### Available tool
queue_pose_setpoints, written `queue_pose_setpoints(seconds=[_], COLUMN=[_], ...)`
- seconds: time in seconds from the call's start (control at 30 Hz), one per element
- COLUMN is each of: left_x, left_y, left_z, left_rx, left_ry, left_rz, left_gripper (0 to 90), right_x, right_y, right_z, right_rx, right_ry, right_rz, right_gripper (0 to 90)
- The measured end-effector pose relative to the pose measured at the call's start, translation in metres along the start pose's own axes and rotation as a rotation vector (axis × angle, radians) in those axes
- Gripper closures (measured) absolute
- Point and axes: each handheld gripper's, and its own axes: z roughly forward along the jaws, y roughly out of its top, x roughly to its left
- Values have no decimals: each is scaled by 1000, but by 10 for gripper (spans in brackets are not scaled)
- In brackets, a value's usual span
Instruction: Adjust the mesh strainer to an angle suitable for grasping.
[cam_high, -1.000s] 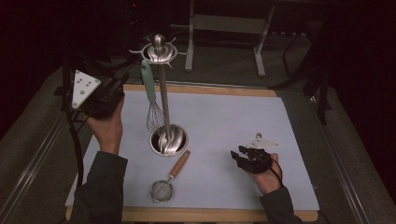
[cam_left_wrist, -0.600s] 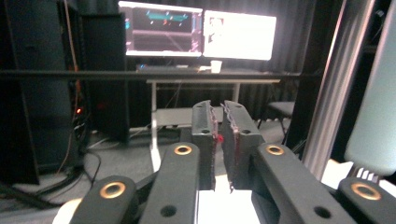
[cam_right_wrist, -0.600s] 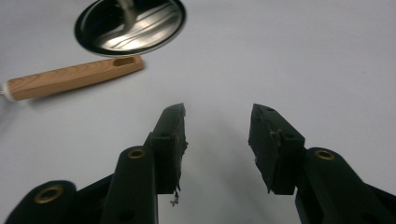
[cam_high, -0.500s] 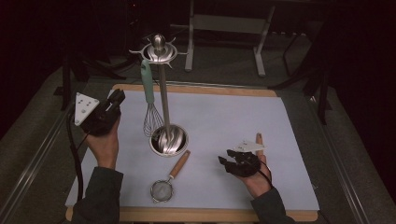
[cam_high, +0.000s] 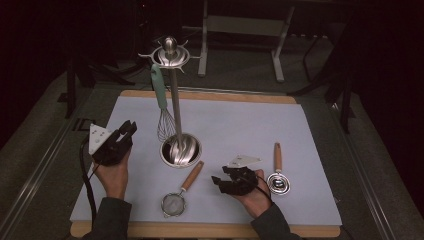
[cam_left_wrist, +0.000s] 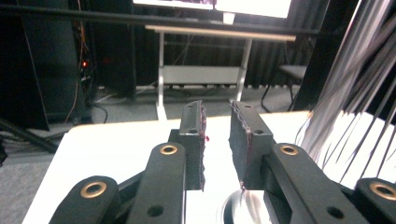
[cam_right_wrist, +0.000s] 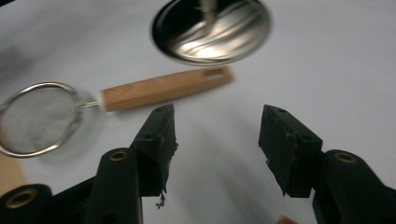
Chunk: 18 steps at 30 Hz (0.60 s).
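A steel utensil stand (cam_high: 180, 150) rises from the pale mat (cam_high: 240, 125), and a whisk (cam_high: 161, 100) with a mint handle hangs from its top ring. My left gripper (cam_high: 128, 130) sits low, left of the stand. Its jaws have just been opening, and in the left gripper view (cam_left_wrist: 217, 116) nothing is between them; blurred whisk wires (cam_left_wrist: 345, 107) are at the right. My right gripper (cam_high: 217, 181) lies between a wooden-handled strainer (cam_high: 179, 194) and a steel scoop (cam_high: 277, 175). Its jaws (cam_right_wrist: 217, 121) have also been opening, stand wide and empty, and point at the strainer handle (cam_right_wrist: 166, 88).
The stand's round base (cam_right_wrist: 212, 28) lies just past the strainer handle. The mat rests on a wooden board (cam_high: 210, 96) whose edge shows at the back. A white metal frame (cam_high: 240, 25) stands on the dark floor behind the table.
My left gripper has come down from beside the whisk handle to near the mat. My right gripper has slid left, and the scoop now lies uncovered to its right.
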Motion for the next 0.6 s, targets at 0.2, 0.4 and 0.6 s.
queue_pose_setpoints(seconds=[0.2, 0.4, 0.6], left_x=[4, 8, 10], left_y=[-32, -56, -73], left_z=[-2, -3, -2], left_rx=[57, 104, 147], left_ry=[16, 26, 31], left_rz=[-36, -59, -65], left_gripper=[721, 693, 682], right_x=[25, 50, 70], right_y=[2, 8, 10], right_z=[17, 37, 56], right_rx=[25, 63, 90], right_ry=[34, 60, 44], right_rz=[-31, -74, -66], right_gripper=[363, 270, 152])
